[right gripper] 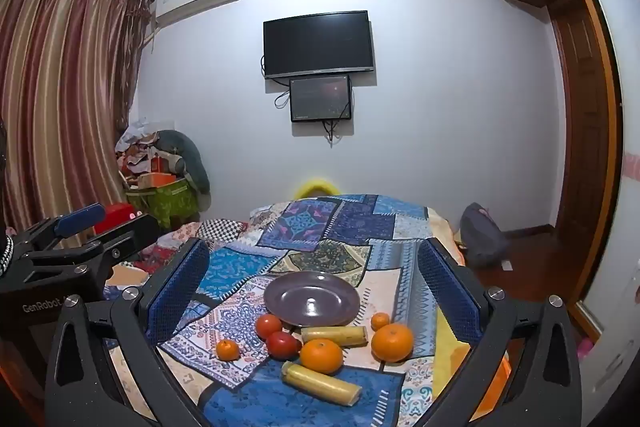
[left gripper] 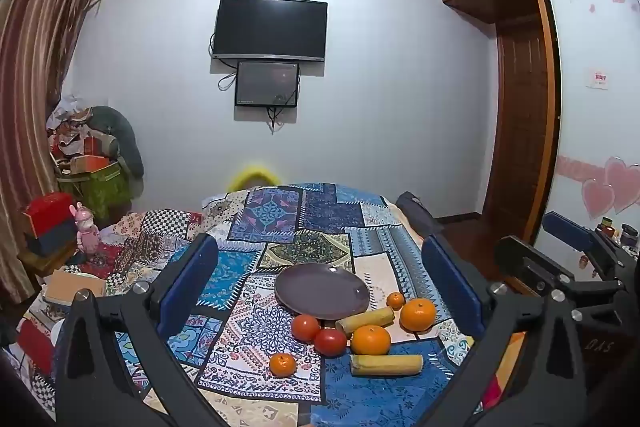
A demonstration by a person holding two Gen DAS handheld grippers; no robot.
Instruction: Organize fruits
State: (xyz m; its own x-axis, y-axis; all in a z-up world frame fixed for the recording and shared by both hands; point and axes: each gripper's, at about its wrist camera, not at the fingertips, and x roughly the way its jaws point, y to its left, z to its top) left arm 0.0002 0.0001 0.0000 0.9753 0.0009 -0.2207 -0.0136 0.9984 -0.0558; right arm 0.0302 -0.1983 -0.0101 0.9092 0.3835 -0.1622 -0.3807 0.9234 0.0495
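- The left tongs (left gripper: pixel 320 291) sit nearest the lens, blue pads spread wide apart with nothing between them, pointing a little below level over the patchwork quilt (left gripper: pixel 240 263) on the bed.
- Going left to right in the left wrist view: a small mandarin (left gripper: pixel 282 364) lies farthest left and close in, then two tomatoes (left gripper: pixel 305 327) touching one another, then a large orange (left gripper: pixel 371 339), with a second large orange (left gripper: pixel 417 314) and a tiny mandarin (left gripper: pixel 395 300) at the right end.
- Two peeled-looking yellow banana pieces lie among them: the far banana piece (left gripper: pixel 365 319) rests just beside the plate's near rim, its long axis running left-right and slightly tilted; the near banana piece (left gripper: pixel 386 364) lies closest to the tongs, also crosswise.
- The purple plate (left gripper: pixel 312 283) sits empty just behind the fruit, so every piece lies between tongs and plate.
- The right tongs (right gripper: pixel 316 291) are likewise spread wide and empty, aimed slightly downward; in their view the near banana piece (right gripper: pixel 321 383) slants down to the right, directly ahead and low.
- Judgement: the fruit sits ahead and below both tongs; the left pair looks nearer the small mandarin and tomatoes, the right pair nearer the big oranges. A crosswise banana calls for pads closing across its short width.
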